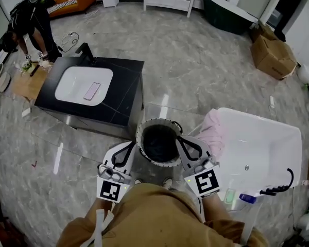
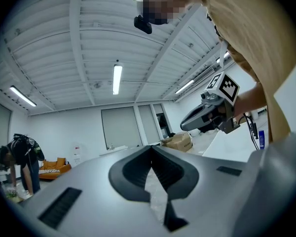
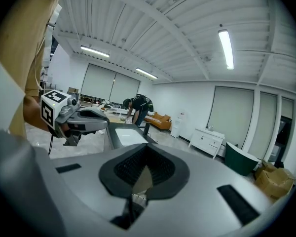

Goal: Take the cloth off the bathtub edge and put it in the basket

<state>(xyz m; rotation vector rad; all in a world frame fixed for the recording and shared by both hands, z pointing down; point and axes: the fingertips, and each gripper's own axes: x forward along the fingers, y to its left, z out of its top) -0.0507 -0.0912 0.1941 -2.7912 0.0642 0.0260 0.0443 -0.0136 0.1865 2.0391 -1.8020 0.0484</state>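
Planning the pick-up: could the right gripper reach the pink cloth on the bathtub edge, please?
Probably yes: the pink cloth lies beside the right gripper, nothing between; its shut jaws must open first.

Glossy smooth bathtub [image 1: 270,140], soft cloth [image 1: 212,131], polished floor [image 1: 195,60]

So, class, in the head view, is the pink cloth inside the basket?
No, the pink cloth lies over the bathtub edge, outside the basket.
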